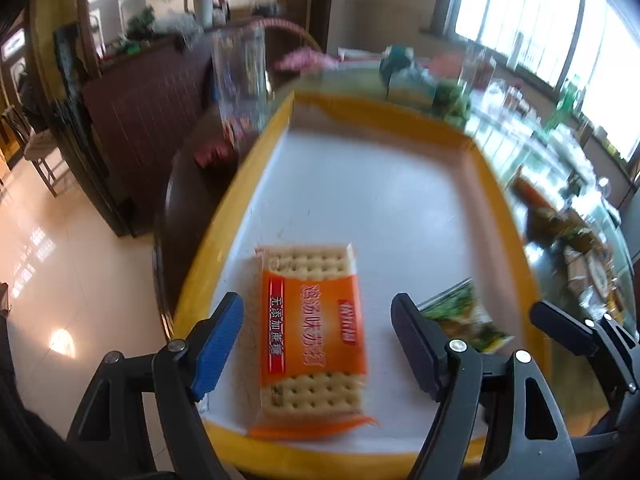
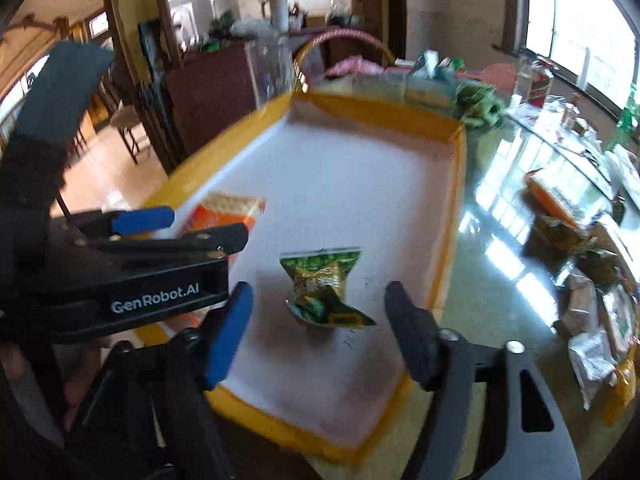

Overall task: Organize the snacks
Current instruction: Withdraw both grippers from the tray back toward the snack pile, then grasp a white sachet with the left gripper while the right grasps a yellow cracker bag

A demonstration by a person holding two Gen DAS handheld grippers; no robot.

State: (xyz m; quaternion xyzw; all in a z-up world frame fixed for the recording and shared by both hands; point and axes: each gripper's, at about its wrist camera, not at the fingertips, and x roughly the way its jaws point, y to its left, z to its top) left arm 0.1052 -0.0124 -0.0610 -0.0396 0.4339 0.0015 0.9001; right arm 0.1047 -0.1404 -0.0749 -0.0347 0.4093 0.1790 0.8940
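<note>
A yellow-rimmed tray with a white floor holds two snacks. An orange cracker packet lies flat in it, also seen in the right wrist view. A small green snack pouch lies to its right, partly seen in the left wrist view. My left gripper is open and empty, its fingers either side of the cracker packet, above it. My right gripper is open and empty, just in front of the green pouch. The left gripper shows at the left of the right wrist view.
The tray sits on a glossy glass-topped table. More snack packets lie to the right of the tray. A clear tall glass, a basket with a handle and green packets stand behind the tray.
</note>
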